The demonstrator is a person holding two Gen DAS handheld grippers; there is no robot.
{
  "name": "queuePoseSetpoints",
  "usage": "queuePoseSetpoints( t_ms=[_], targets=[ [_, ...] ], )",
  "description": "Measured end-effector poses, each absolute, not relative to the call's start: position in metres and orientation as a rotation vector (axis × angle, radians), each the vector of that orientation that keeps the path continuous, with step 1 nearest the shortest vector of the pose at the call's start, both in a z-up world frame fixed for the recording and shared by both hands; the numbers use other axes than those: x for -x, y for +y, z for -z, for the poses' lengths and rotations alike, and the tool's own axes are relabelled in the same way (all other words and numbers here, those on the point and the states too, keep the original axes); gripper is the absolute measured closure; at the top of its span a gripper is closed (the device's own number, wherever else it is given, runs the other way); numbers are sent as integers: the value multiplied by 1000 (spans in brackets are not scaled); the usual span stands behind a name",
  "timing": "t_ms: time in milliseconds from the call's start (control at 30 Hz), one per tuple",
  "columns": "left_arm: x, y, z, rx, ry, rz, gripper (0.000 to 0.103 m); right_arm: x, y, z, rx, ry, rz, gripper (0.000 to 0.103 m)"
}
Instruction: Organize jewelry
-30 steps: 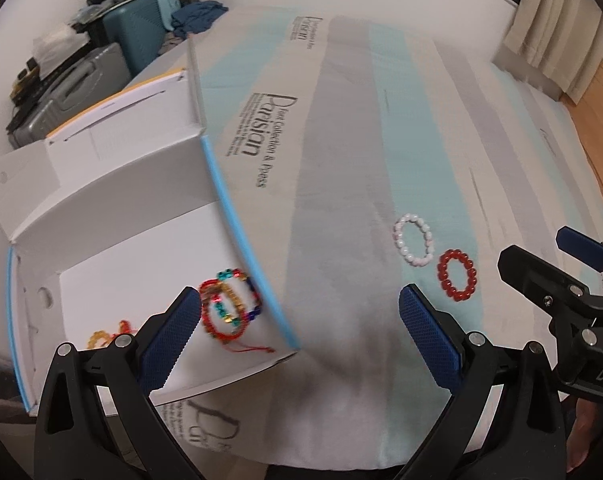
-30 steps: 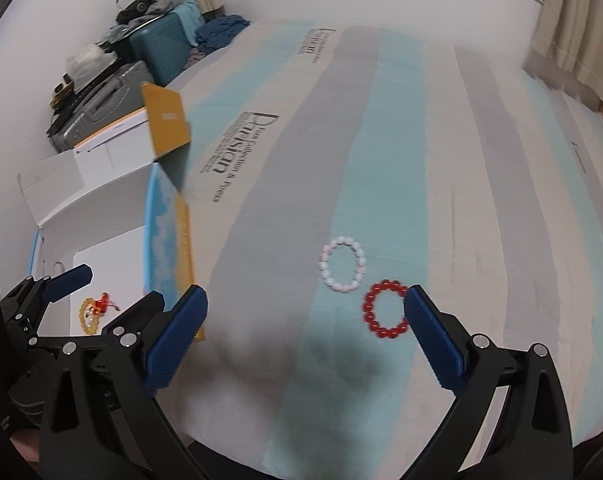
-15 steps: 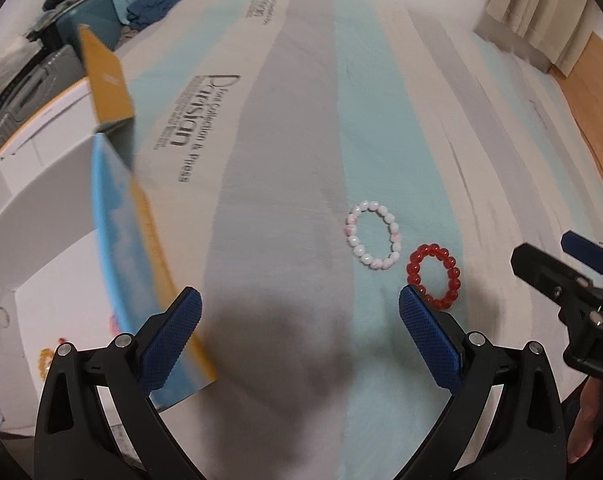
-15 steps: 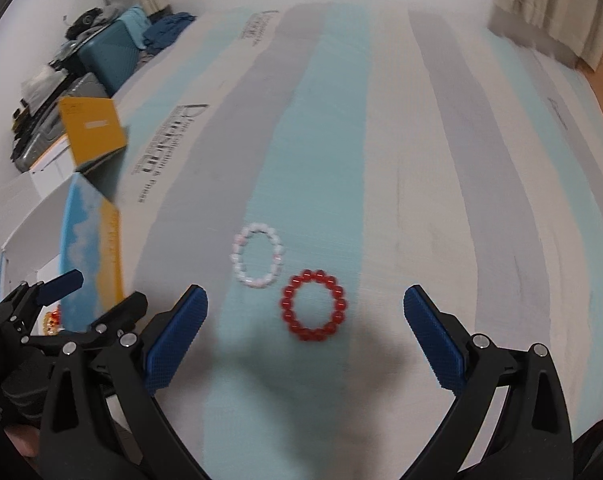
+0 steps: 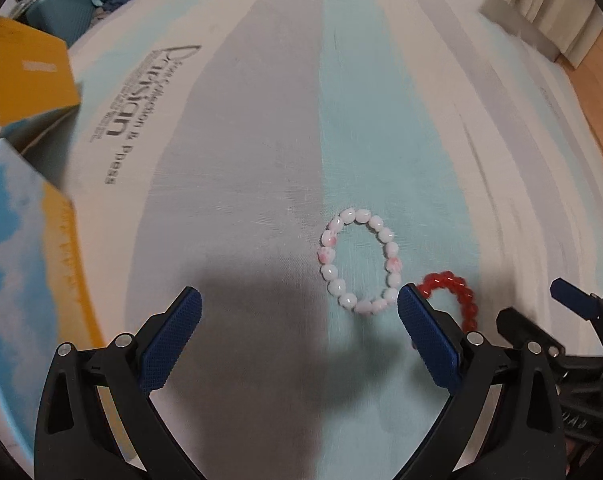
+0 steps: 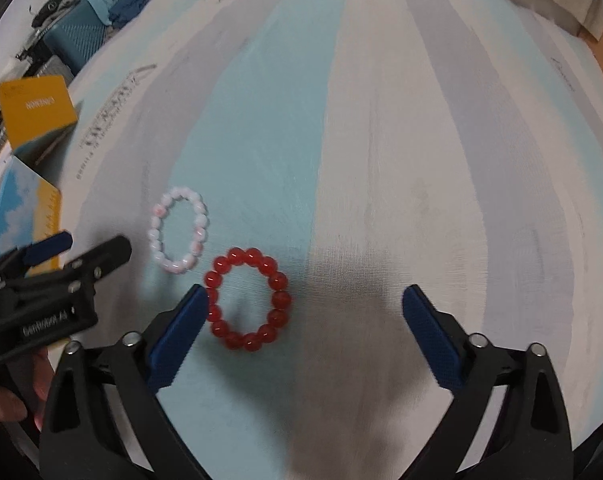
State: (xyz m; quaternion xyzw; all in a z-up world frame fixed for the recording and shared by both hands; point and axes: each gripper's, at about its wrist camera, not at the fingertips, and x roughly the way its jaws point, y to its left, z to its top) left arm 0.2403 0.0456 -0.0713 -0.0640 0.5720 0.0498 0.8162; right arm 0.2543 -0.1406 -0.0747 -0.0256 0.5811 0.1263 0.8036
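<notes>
A white-and-pink bead bracelet (image 5: pixel 359 262) lies flat on the striped bed cover, just ahead of my open, empty left gripper (image 5: pixel 299 320), nearer its right finger. A red bead bracelet (image 6: pixel 247 298) lies beside it to the right, partly hidden behind that finger in the left wrist view (image 5: pixel 453 292). My right gripper (image 6: pixel 303 318) is open and empty, low over the cover, its left finger touching or just beside the red bracelet. The white bracelet also shows in the right wrist view (image 6: pixel 179 236). The open box (image 5: pixel 25 248) stands at the left.
The box's yellow flap (image 5: pixel 29 70) sticks up at the far left. Suitcases and clothes (image 6: pixel 81 28) are piled beyond the bed's far left corner. A curtain (image 5: pixel 541 4) and wood floor lie at the far right. The left gripper's body (image 6: pixel 45 300) sits left of the bracelets.
Both grippers have moved away from the box, right and forward, and lowered toward the two bracelets. The bracelets inside the box have left view. Both grippers stay open.
</notes>
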Motion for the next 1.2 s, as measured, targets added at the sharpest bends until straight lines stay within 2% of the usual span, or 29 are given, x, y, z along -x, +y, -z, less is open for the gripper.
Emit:
queuePoseSetpoints(
  t_ms=[133,233,367,433,500,633,767,833,900,967,1200],
  targets=[
    [-252,47,95,130,1257,-112,7,-262,-140,102,64,1286,-278,20],
    [-257,50,107,132,1273,-117,11,-265,-139,118,66,1311,-280,28],
    [-259,49,118,114,1281,-130,13,-262,-135,125,96,1302,-273,30],
    [-258,47,119,100,1276,-139,16,-259,-134,125,111,1288,-259,36],
    [-256,46,119,94,1271,-144,24,-257,-132,125,122,1280,-255,41],
    [-254,46,116,95,1279,-151,41,-254,-131,120,150,1274,-261,63],
    [-252,41,112,92,1287,-130,65,-247,-127,118,178,1270,-262,81],
    [-249,38,110,81,1289,-119,75,-244,-127,116,186,1269,-259,88],
    [-246,37,107,85,1290,-111,88,-241,-128,114,188,1266,-258,90],
    [-247,39,105,91,1293,-103,92,-240,-122,111,178,1264,-259,90],
    [-239,40,88,100,1282,-90,92,-227,-118,91,176,1234,-274,90]
  ],
)
